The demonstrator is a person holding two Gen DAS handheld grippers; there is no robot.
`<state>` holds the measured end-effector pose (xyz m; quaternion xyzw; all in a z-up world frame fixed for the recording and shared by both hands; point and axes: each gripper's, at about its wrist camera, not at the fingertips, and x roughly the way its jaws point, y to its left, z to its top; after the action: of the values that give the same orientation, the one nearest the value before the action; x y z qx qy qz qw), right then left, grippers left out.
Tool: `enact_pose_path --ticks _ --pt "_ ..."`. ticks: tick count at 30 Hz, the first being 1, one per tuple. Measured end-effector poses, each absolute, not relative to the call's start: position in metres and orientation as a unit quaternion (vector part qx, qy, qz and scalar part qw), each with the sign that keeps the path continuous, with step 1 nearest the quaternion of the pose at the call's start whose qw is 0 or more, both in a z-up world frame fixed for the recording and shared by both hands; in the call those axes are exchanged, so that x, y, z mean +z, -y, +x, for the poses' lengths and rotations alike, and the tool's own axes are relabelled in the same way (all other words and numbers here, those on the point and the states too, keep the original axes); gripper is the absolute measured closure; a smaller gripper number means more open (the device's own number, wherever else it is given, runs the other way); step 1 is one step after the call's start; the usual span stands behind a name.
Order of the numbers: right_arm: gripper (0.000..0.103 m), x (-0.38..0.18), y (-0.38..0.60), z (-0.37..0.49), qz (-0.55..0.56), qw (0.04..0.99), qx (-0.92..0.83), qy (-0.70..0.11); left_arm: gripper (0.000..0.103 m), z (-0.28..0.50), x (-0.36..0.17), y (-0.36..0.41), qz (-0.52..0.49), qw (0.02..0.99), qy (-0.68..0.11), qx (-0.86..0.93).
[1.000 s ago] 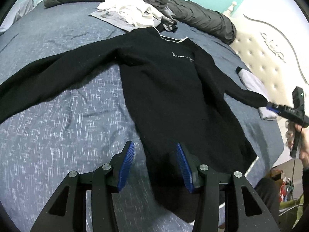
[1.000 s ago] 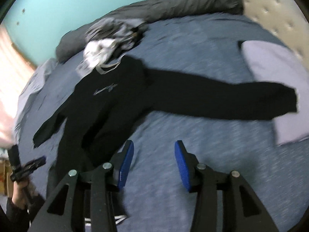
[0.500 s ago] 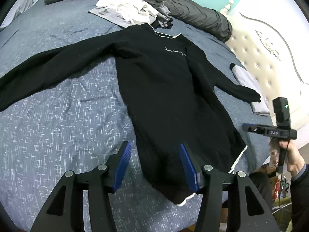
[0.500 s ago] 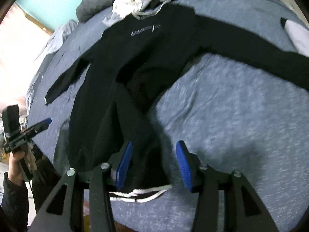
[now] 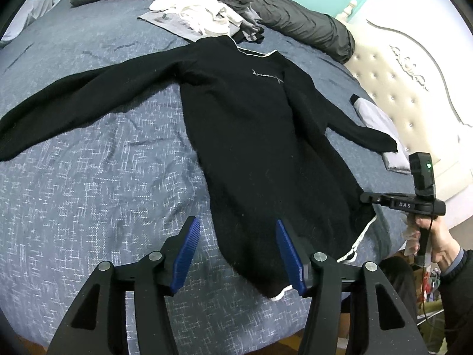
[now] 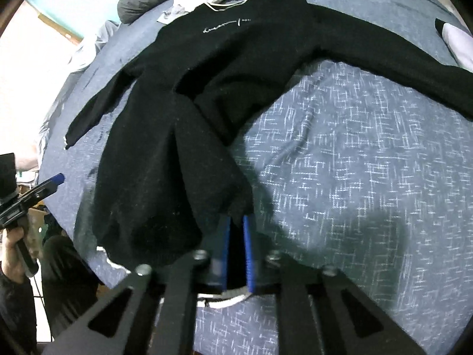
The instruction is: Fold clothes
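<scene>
One black sweater (image 5: 251, 136): right tool (image 6: 236, 230) just clamped its hem, left tool (image 5: 236, 254) half-wide, empty.

A long black sweater (image 5: 254, 136) is lying front side up on the bed, with its neck toward the far pillows and its hem toward the near edge. A thin white line is running along the neck, and small pale script is showing on the chest. Both sleeves are spreading out to the sides. A white trim is following the hem. In the right wrist view, one bottom corner of the sweater (image 6: 207, 153) is rising a little from the bed into a bunched ridge, and a fold is crossing the body. The rest of the cloth is resting flat.
</scene>
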<state>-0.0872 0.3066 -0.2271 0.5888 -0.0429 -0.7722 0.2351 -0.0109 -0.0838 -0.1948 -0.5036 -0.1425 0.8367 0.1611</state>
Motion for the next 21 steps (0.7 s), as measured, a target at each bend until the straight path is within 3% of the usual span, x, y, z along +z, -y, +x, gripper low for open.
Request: enact_pose_path --ticks 13,21 --pt "0.1 -0.188 -0.369 -0.064 0.543 0.214 -0.808 0.083 0.045 -0.009 -0.207 0.073 -0.512 0.17 0.149 0.829" --pt "0.1 -0.207 -0.39 -0.046 0.564 0.19 -0.798 0.092 0.045 -0.01 -0.219 0.058 -0.531 0.185 0.141 0.815"
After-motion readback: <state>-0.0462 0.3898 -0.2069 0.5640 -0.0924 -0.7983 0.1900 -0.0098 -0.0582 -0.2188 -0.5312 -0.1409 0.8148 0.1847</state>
